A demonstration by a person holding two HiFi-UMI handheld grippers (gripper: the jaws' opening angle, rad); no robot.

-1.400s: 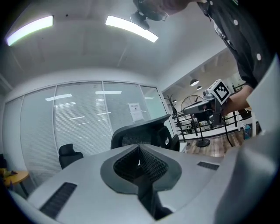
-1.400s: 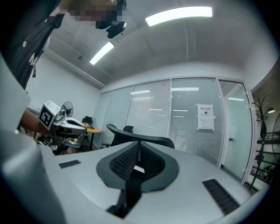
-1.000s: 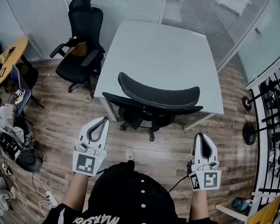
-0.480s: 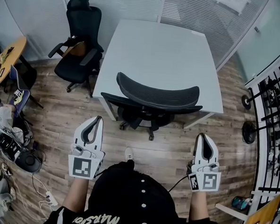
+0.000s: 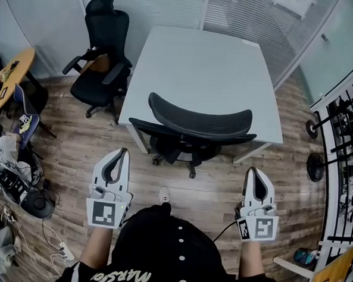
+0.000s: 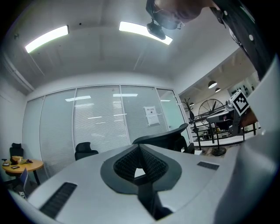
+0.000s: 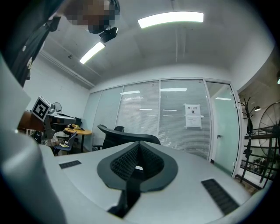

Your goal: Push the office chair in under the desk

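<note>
Head view: office chair (image 5: 198, 124) sits at near edge of the desk (image 5: 199, 61), backrest twd me. Left gripper (image 5: 124, 152) & right gripper (image 5: 253, 171) hover on my side of it, both apart from the chair, pointing twd it.

Left gripper view: fingers (image 6: 124, 164) clenched tight, nothing btwn them; chair back beyond the tips, right of ctr.

Right gripper view: fingers clenched too, empty; chair back beyond, left of ctr.
</note>
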